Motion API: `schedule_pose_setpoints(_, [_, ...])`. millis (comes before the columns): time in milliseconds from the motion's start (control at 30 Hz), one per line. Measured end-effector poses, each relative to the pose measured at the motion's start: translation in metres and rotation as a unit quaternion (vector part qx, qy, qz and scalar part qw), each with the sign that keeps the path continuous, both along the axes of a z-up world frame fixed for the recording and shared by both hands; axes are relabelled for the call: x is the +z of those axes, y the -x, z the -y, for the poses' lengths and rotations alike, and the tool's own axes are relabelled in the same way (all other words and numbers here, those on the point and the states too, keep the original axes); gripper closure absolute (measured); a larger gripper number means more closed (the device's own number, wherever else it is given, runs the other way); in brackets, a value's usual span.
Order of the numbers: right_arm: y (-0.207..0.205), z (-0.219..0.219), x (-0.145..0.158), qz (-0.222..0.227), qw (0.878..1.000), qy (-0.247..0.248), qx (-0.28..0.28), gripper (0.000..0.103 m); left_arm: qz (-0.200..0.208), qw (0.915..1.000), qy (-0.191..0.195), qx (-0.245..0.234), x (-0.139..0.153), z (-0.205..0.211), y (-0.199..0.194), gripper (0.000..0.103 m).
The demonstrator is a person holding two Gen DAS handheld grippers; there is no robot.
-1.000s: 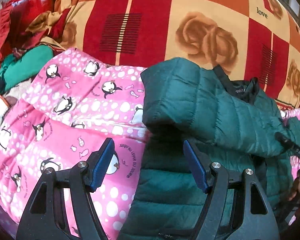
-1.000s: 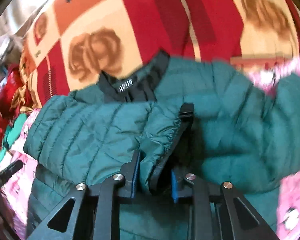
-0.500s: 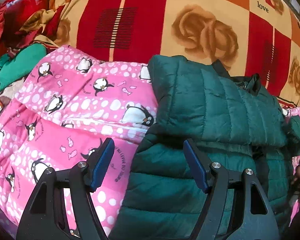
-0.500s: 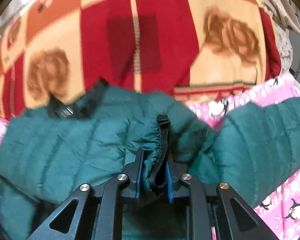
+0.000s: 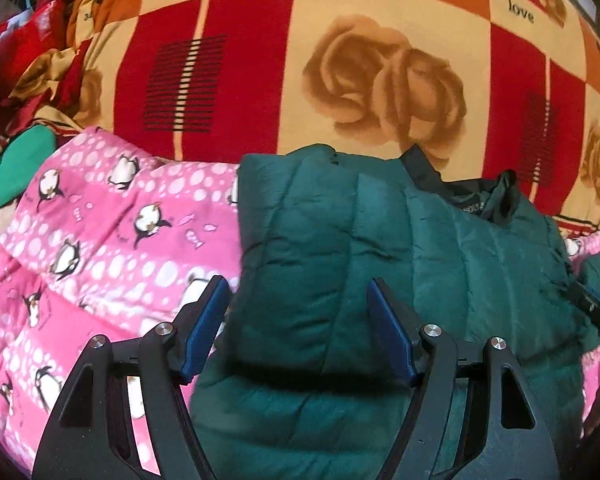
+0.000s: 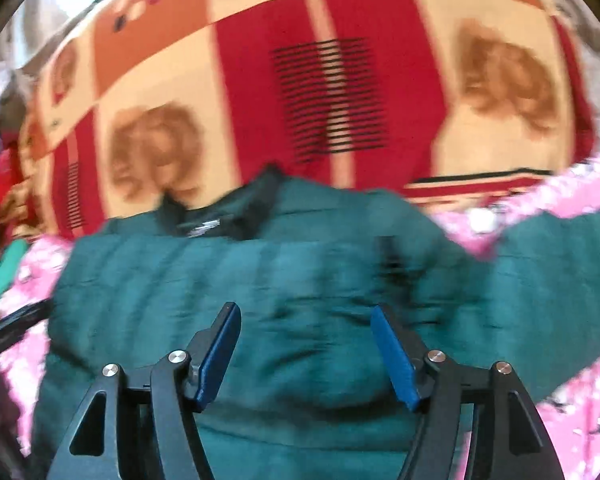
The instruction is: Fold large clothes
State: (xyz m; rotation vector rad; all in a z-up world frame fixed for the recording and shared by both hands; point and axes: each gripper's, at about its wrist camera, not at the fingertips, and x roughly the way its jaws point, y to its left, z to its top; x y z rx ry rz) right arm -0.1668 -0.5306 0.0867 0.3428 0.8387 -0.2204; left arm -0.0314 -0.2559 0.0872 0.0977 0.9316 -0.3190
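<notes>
Lying on a pink penguin-print quilt (image 5: 100,248), one dark green quilted jacket (image 5: 380,248) is occupying the middle of both views, its black collar (image 5: 476,196) pointing toward a red, orange and cream rose-patterned blanket (image 5: 340,60) behind it.

Changes against the earlier frames: the right hand-held gripper (image 6: 312,356), which was clenched on the sleeve cuff half a second ago, is now opening its jaws; the blue pads (image 6: 392,356) are standing apart above the jacket body, nothing is pinched between them, and the cuff is no longer in the grip. The sleeve that was being carried across is now lying folded over the jacket front. The left hand-held gripper (image 5: 296,328) is remaining released, jaws at the same spread as before, but it is now sitting over the jacket's folded left edge rather than over the quilt; its blue pads (image 5: 204,328) are flanking the fabric without pressing it.

Count: one jacket, one quilt, one blanket, two hand-held grippers, four blue pads in all. A heap of red and green clothes (image 5: 16,120) is sitting at the far left; the number of pieces cannot be told. The right wrist view is blurred.
</notes>
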Motion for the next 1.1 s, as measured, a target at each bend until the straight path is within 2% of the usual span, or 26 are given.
schedule_pose_setpoints(67, [-0.015, -0.007, -0.011, -0.009, 1.0, -0.002, 0.012, 0.038, -0.008, 0.9999, -0.007, 0.001, -0.008, 0.007, -0.005, 0.031])
schedule_pose_setpoints(167, [-0.031, -0.012, -0.031, -0.027, 0.999, 0.019, 0.012, 0.038, -0.003, 0.9998, -0.017, 0.007, -0.018, 0.012, -0.006, 0.029])
schedule_pose_setpoints(267, [-0.042, -0.004, -0.052, -0.042, 0.998, 0.044, 0.004, 0.038, 0.0, 0.9999, -0.014, 0.008, -0.025, 0.012, -0.006, 0.025])
schedule_pose_setpoints(333, [-0.046, 0.002, -0.058, -0.046, 0.998, 0.04, -0.003, 0.038, 0.001, 0.9999, -0.013, 0.008, -0.029, 0.013, -0.006, 0.024])
schedule_pose_setpoints(500, [-0.046, 0.001, -0.053, -0.053, 0.997, 0.05, -0.002, 0.038, 0.007, 0.9997, -0.021, 0.011, -0.033, 0.015, -0.004, 0.023])
schedule_pose_setpoints(633, [-0.027, -0.003, -0.029, -0.028, 0.999, 0.039, -0.002, 0.038, 0.007, 0.9997, -0.019, 0.012, -0.035, 0.014, -0.004, 0.023])
schedule_pose_setpoints(733, [-0.013, -0.01, -0.023, -0.029, 0.998, 0.053, 0.008, 0.038, 0.007, 0.9997, -0.018, 0.013, -0.036, 0.013, -0.004, 0.023])
schedule_pose_setpoints(833, [-0.008, -0.009, -0.033, -0.04, 0.998, 0.054, 0.009, 0.038, 0.01, 0.9997, -0.019, 0.014, -0.037, 0.014, -0.003, 0.022])
schedule_pose_setpoints(967, [-0.007, -0.005, -0.064, -0.062, 0.997, 0.039, 0.002, 0.037, 0.012, 0.9996, -0.02, 0.015, -0.04, 0.014, -0.002, 0.019])
schedule_pose_setpoints(1100, [-0.009, -0.006, -0.059, -0.065, 0.997, 0.048, 0.002, 0.037, 0.012, 0.9996, -0.019, 0.016, -0.039, 0.013, -0.002, 0.018])
